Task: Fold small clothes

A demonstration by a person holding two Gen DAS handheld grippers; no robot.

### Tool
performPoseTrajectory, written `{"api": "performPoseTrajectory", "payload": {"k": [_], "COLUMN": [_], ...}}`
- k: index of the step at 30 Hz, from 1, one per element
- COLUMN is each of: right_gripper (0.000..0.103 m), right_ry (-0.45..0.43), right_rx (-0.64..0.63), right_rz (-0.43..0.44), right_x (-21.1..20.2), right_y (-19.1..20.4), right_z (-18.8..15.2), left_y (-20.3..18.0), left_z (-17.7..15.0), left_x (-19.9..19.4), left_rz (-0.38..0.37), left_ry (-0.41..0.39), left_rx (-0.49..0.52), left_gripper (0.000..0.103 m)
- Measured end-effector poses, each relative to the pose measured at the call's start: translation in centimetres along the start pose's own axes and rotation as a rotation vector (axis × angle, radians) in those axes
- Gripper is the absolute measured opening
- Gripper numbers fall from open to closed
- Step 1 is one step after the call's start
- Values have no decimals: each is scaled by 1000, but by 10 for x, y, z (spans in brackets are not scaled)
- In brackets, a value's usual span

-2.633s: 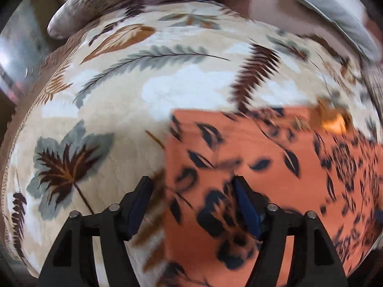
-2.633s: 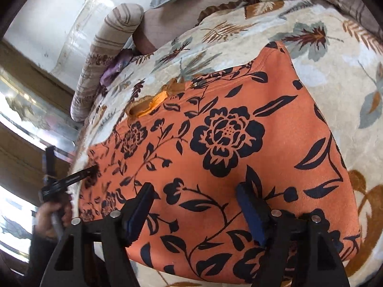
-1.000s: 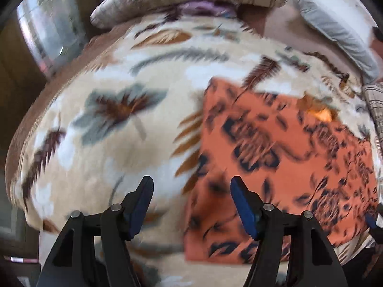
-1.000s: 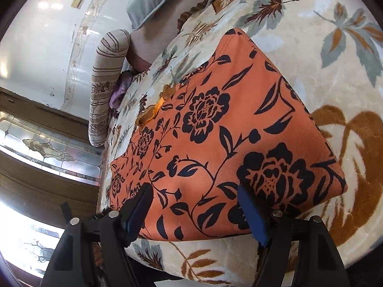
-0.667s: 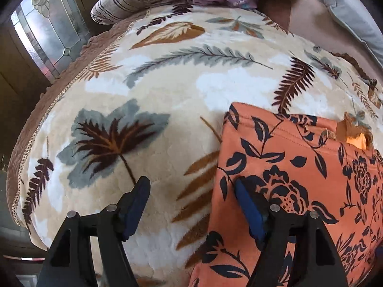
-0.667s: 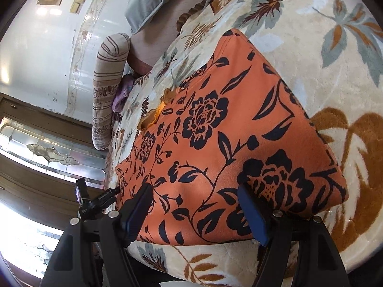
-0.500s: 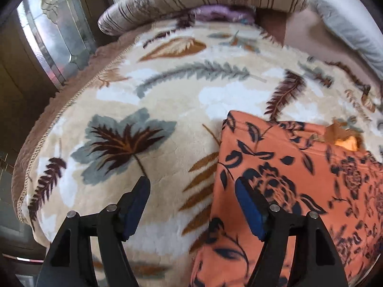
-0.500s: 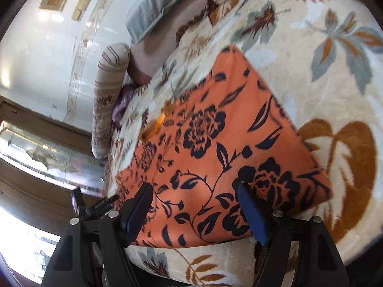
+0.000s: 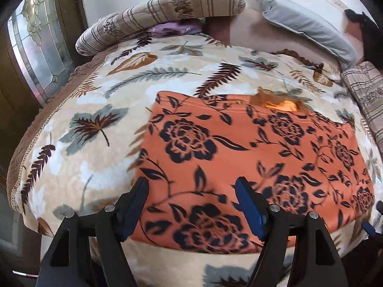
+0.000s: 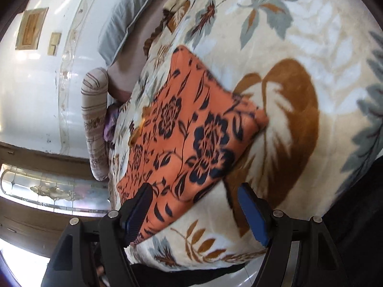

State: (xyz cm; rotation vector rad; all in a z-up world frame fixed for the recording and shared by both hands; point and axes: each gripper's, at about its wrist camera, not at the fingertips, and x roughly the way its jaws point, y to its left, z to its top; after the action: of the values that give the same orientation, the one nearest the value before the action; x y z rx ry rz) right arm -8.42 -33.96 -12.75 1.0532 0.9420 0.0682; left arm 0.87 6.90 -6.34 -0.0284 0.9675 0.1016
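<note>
An orange garment with a dark flower print lies flat, folded to a rectangle, on a leaf-patterned blanket. A lighter orange bit shows at its far edge. My left gripper hangs open over the garment's near left part, and its blue pads do not press on the cloth. In the right wrist view the garment runs off to the upper left. My right gripper is open above its near edge, close to the right corner, with nothing held.
A striped bolster and a grey pillow lie at the head of the bed, with purple cloth tucked under the bolster. Another striped cushion is at the right. A leaded-glass door stands beyond the blanket's left edge.
The left gripper has moved right, from beside the garment's left edge to over the garment. The right gripper has rolled and slid toward the garment's near right corner. The garment lies unmoved.
</note>
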Motion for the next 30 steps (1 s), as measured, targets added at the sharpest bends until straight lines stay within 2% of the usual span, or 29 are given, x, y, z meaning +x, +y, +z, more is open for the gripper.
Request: {"api": "performPoseTrajectory", "payload": {"k": [13, 30], "right_gripper": [77, 77], "right_ry": [-4, -9], "right_rx": [-5, 8], "right_rz": [-20, -28], "right_x": [3, 7], "right_y": [-4, -12], "right_z": [2, 10], "left_y": [-17, -24], "left_z": [-4, -5], "left_x": [-21, 0], "left_rz": [-11, -11], "left_ry": [-32, 15], "left_rx": [41, 41], "left_gripper": [75, 75]}}
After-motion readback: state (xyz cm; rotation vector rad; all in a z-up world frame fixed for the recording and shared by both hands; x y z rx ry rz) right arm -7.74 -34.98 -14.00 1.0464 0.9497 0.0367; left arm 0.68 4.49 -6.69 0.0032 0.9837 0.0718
